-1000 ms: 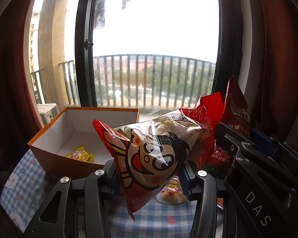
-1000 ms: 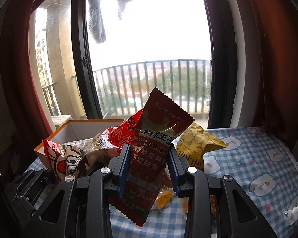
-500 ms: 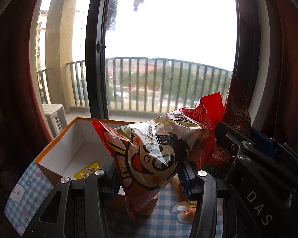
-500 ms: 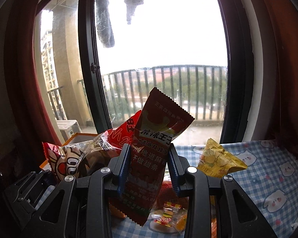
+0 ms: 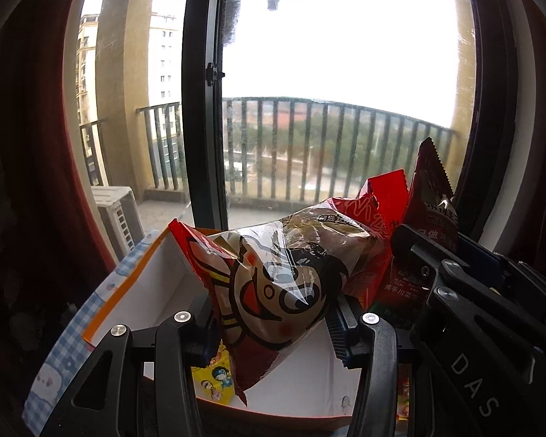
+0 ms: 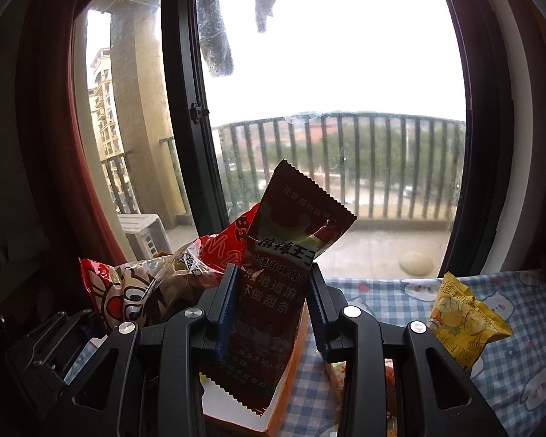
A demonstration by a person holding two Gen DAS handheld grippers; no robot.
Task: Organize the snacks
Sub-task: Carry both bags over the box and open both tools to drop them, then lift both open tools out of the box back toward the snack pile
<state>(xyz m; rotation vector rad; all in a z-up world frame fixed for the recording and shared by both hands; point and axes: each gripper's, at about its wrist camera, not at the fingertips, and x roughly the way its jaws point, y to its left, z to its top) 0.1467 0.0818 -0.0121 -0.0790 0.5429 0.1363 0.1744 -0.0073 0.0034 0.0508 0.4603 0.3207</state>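
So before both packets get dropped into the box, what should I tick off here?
1. Left gripper clamped on cartoon-face bag: ok.
2. Right gripper clamped on dark red packet: ok.
3. Cartoon-face bag over the orange box: ok.
4. Dark red packet over the box: ok, though near its right wall.
5. Room inside: ok; only a small yellow packet shows.
6. Grippers clear of each other: cannot tell; they are close.

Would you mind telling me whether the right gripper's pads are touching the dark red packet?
Touching: the right wrist view shows the right gripper clamping both blue pads against the dark red packet.
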